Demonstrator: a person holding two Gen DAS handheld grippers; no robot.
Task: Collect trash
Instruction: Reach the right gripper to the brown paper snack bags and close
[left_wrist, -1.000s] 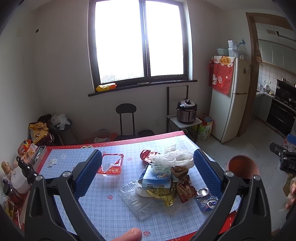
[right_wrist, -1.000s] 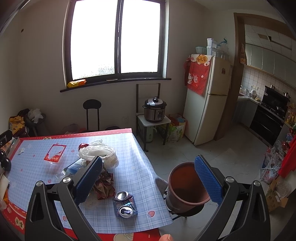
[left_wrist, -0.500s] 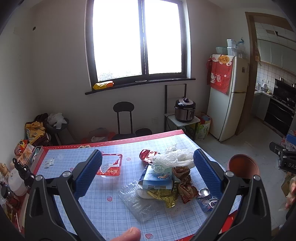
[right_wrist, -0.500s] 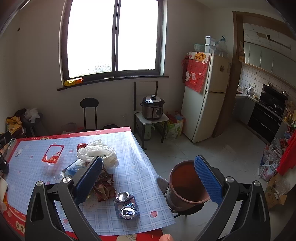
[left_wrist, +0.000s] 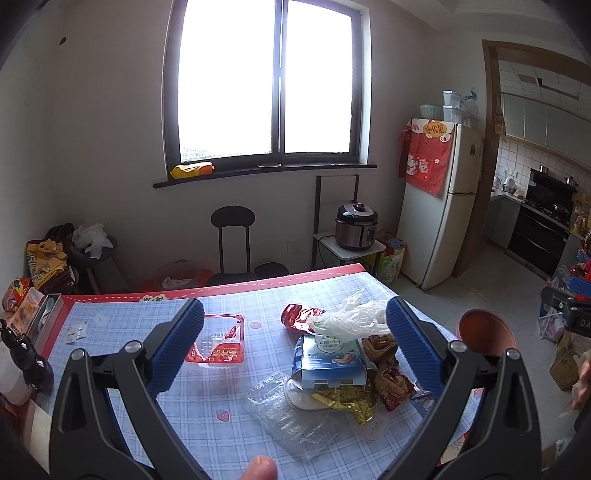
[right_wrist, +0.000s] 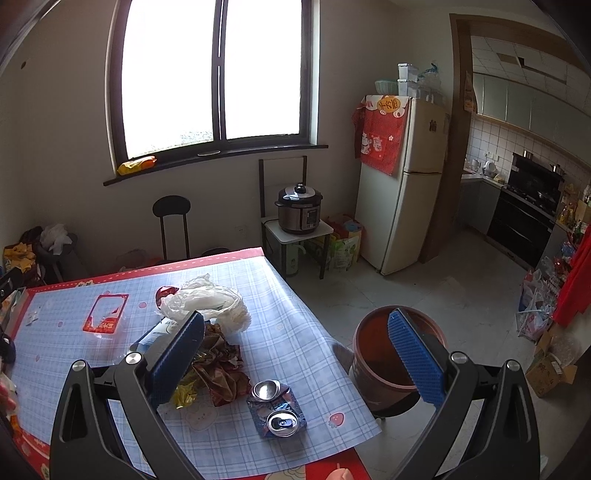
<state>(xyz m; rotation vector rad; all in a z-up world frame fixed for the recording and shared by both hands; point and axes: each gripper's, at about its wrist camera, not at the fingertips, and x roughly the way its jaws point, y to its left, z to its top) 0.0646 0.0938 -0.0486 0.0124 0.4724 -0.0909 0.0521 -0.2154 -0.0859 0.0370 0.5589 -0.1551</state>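
Note:
A pile of trash lies on the blue checked table (left_wrist: 110, 325): a white plastic bag (left_wrist: 354, 317), a blue carton (left_wrist: 327, 360), brown and gold wrappers (left_wrist: 384, 373), a clear plastic tray (left_wrist: 288, 417) and a red-rimmed tray (left_wrist: 218, 343). In the right wrist view the bag (right_wrist: 207, 299), the wrappers (right_wrist: 221, 369) and a crushed can (right_wrist: 277, 406) lie near the table edge. A brown bin (right_wrist: 388, 354) stands on the floor to the right. My left gripper (left_wrist: 291, 350) is open above the pile. My right gripper (right_wrist: 295, 358) is open above the table edge.
A black chair (left_wrist: 234, 240), a rice cooker (left_wrist: 356, 225) on a small stand and a white fridge (left_wrist: 439, 206) stand behind the table. Bottles and packets (left_wrist: 22, 354) crowd the table's left edge. Boxes and bags (right_wrist: 546, 332) lie on the floor at right.
Both grippers have risen and tilted slightly; the table and trash sit a little lower in both views. Nothing on the table has moved.

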